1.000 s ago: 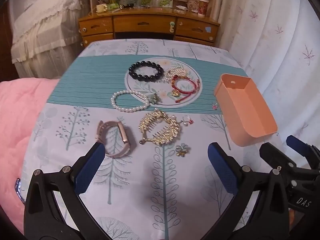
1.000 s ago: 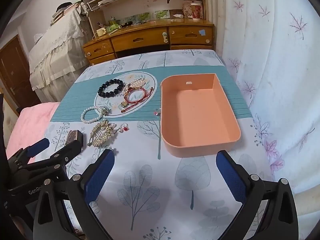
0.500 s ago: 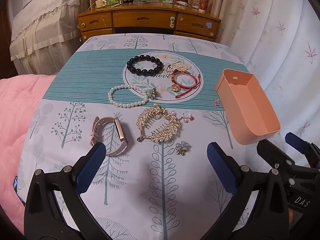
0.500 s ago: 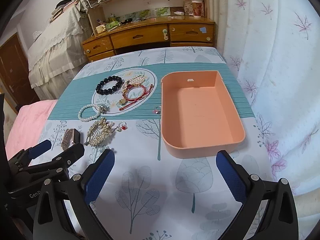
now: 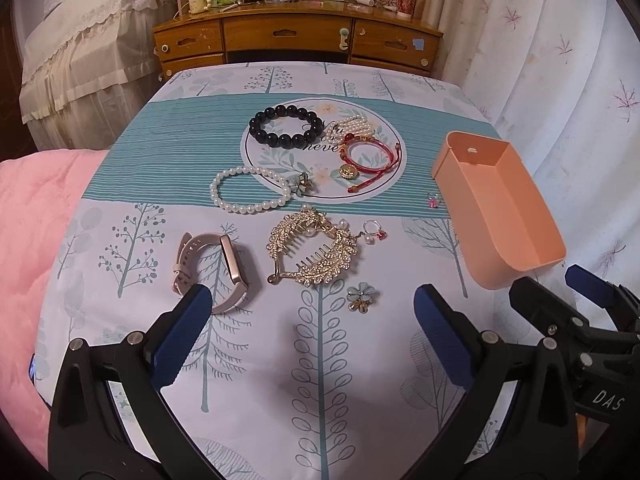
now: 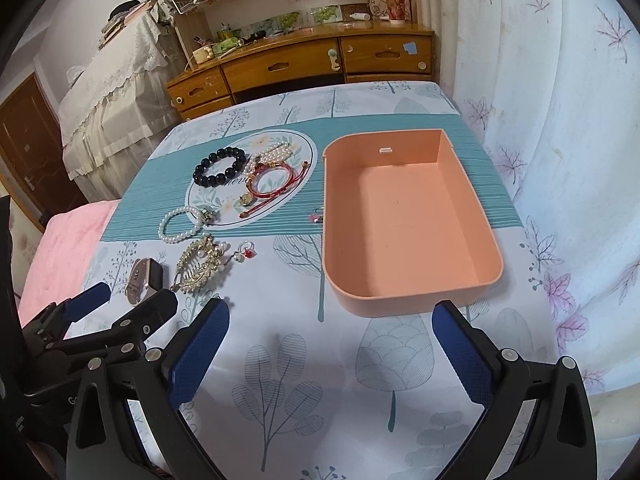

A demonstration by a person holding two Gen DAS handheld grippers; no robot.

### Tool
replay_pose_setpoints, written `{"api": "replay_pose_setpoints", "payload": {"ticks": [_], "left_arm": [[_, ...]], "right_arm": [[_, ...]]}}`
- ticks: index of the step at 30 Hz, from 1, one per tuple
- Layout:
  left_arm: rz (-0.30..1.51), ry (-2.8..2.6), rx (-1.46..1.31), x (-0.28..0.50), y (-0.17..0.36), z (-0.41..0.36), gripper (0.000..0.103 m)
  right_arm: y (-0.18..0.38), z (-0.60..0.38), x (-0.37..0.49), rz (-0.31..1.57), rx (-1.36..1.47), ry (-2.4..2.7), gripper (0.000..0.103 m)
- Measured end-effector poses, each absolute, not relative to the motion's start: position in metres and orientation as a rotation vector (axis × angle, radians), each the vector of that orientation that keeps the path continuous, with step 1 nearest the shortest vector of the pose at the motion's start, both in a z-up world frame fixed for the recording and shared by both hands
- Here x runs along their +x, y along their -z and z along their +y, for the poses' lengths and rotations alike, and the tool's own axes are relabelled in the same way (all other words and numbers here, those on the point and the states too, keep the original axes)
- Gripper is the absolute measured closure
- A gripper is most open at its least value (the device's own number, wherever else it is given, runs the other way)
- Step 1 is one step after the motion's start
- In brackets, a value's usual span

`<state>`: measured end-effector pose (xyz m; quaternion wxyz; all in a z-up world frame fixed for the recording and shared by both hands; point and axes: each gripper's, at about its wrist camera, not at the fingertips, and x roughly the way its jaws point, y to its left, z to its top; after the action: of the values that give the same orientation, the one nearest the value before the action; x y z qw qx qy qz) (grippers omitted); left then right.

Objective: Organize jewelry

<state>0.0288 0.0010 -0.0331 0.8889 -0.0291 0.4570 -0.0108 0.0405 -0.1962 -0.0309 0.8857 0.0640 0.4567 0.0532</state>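
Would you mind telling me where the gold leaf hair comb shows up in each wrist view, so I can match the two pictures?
Left wrist view: gold leaf hair comb lies near centre, right of the pink watch.
Right wrist view: it lies at lower left, beside that watch.
Shared landmark: the orange tray, empty, to the comb's right in both.

Tray (image 6: 404,216) right of bracelets (image 6: 219,168), hair comb (image 5: 310,250) and watch (image 5: 212,266) nearer, on tablecloth (image 5: 320,380)
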Motion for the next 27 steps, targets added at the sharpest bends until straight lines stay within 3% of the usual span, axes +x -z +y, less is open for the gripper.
{"api": "replay_pose_setpoints", "payload": {"ticks": [27], "left_arm": [[0.953, 0.012, -0.071, 0.0255, 0.0345, 0.0064, 0.004]], "right_arm": [[0.0301, -0.188, 0.0376, 0.928, 0.11, -0.121, 0.001]]}}
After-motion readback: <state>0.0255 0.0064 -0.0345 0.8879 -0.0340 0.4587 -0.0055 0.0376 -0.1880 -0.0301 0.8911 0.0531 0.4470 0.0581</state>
